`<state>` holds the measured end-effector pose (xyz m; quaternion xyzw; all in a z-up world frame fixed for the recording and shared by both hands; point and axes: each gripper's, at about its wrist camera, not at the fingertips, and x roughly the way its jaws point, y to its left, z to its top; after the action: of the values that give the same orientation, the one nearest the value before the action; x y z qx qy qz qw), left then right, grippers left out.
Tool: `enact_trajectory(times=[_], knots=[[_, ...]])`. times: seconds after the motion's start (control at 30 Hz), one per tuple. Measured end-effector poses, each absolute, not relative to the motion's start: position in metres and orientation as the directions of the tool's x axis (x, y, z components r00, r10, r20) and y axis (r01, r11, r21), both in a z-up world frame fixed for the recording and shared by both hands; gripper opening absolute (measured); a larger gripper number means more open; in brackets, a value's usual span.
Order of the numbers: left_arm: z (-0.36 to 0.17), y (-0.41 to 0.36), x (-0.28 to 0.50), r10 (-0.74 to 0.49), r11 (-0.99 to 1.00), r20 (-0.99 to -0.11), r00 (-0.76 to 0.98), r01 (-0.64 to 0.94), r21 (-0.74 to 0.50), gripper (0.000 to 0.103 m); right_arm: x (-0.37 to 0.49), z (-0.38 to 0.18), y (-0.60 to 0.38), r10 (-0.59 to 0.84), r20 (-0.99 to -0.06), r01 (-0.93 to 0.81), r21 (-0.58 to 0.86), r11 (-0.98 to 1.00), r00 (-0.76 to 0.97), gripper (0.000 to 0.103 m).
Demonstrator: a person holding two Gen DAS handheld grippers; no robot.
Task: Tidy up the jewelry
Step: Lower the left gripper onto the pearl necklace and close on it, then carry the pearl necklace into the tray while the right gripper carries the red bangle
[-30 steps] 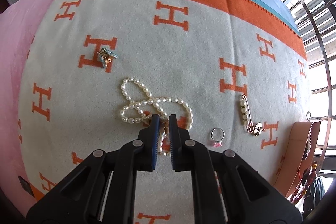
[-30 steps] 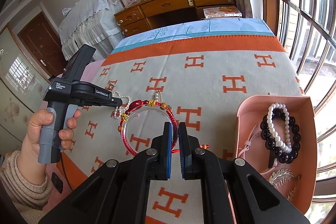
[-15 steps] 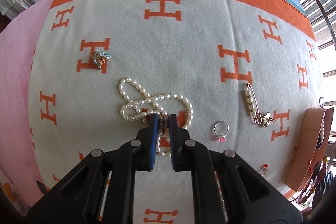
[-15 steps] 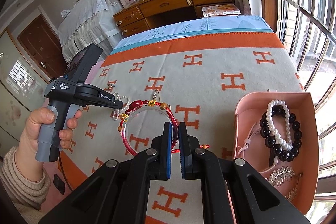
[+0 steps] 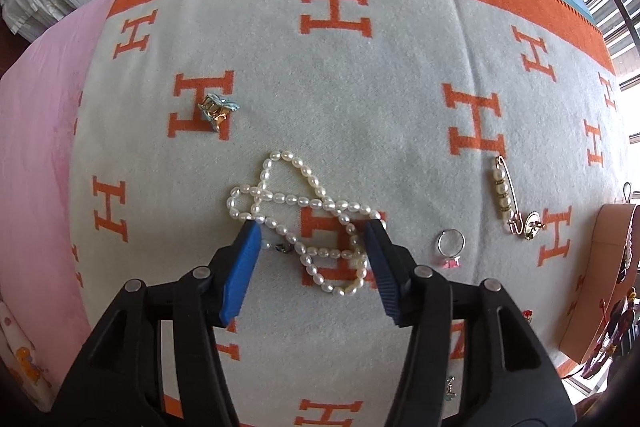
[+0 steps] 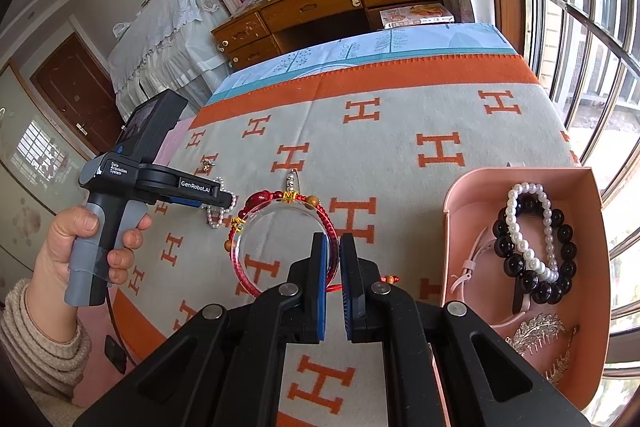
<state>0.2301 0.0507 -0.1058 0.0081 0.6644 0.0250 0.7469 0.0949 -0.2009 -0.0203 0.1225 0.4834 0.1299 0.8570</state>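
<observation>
Two grippers are seen over a cream blanket (image 5: 360, 99) patterned with orange letters. The left gripper (image 5: 312, 231) is pointed straight down, its jaws having just been opening; they now stand apart, one on each side of a tangled pearl necklace (image 5: 304, 211) that lies on the blanket between them, and the pads are not seen pressing on it. To the right of the necklace a ring (image 5: 451, 247) with a pink stone is laid, and further right a pearl-set safety pin (image 5: 506, 195). To the far left of the necklace a small gold and blue hair clip (image 5: 216, 109) is set on an orange letter. The right gripper (image 6: 333, 247) is closed narrowly on a red cord bracelet (image 6: 280, 239) with beads, which is held above the blanket. To its right a pink tray (image 6: 452, 227) is placed, and in it a black bead bracelet (image 6: 560, 247), a white pearl bracelet (image 6: 520, 223), a pale pink strap (image 6: 474, 259) and a silver leaf-shaped comb (image 6: 538, 333) are kept. In the right view the left gripper's handle is gripped by a hand (image 6: 68, 247) in a beige knitted sleeve (image 6: 36, 343).
</observation>
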Motion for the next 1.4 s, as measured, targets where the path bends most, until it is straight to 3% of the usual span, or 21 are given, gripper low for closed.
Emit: enact_trajectory(times=[0.07,0.17,0.23,0.43,0.47,0.7,1.1,1.4], knots=[[-0.108,0.048,0.231,0.039,0.999,-0.992,0.122,-0.02,0.037,0.05,0.096,-0.022,-0.2,0.341,-0.799,-0.101,0.337,0.936,0.495,0.006],[-0.107,0.051,0.231,-0.013,1.0,-0.992,0.127,-0.015,-0.015,0.029,0.097,-0.024,-0.199,0.339,-0.801,-0.098,0.335,0.937,0.493,0.006],[-0.107,0.05,0.229,-0.021,1.0,-0.989,0.144,-0.012,-0.023,0.007,0.098,-0.024,-0.199,0.336,-0.802,-0.095,0.334,0.938,0.494,0.006],[-0.097,0.056,0.221,-0.133,0.986,-0.971,0.197,-0.069,-0.149,0.006,0.097,-0.024,-0.203,0.328,-0.802,-0.08,0.335,0.939,0.499,0.006],[-0.091,0.056,0.219,-0.138,0.986,-0.967,0.214,-0.066,-0.156,0.002,0.096,-0.023,-0.204,0.328,-0.8,-0.079,0.336,0.939,0.503,0.006],[-0.018,0.044,0.199,-0.197,0.977,-0.917,0.347,-0.005,-0.211,0.002,0.087,-0.006,-0.214,0.321,-0.777,-0.071,0.338,0.938,0.542,0.006],[0.106,-0.017,0.157,-0.357,0.934,-0.801,0.482,0.198,-0.297,0.002,0.062,0.035,-0.252,0.289,-0.715,-0.022,0.358,0.933,0.637,0.006],[0.187,-0.089,0.115,-0.51,0.854,-0.693,0.51,0.399,-0.335,0.002,0.028,0.068,-0.311,0.159,-0.679,0.108,0.334,0.936,0.716,0.006]])
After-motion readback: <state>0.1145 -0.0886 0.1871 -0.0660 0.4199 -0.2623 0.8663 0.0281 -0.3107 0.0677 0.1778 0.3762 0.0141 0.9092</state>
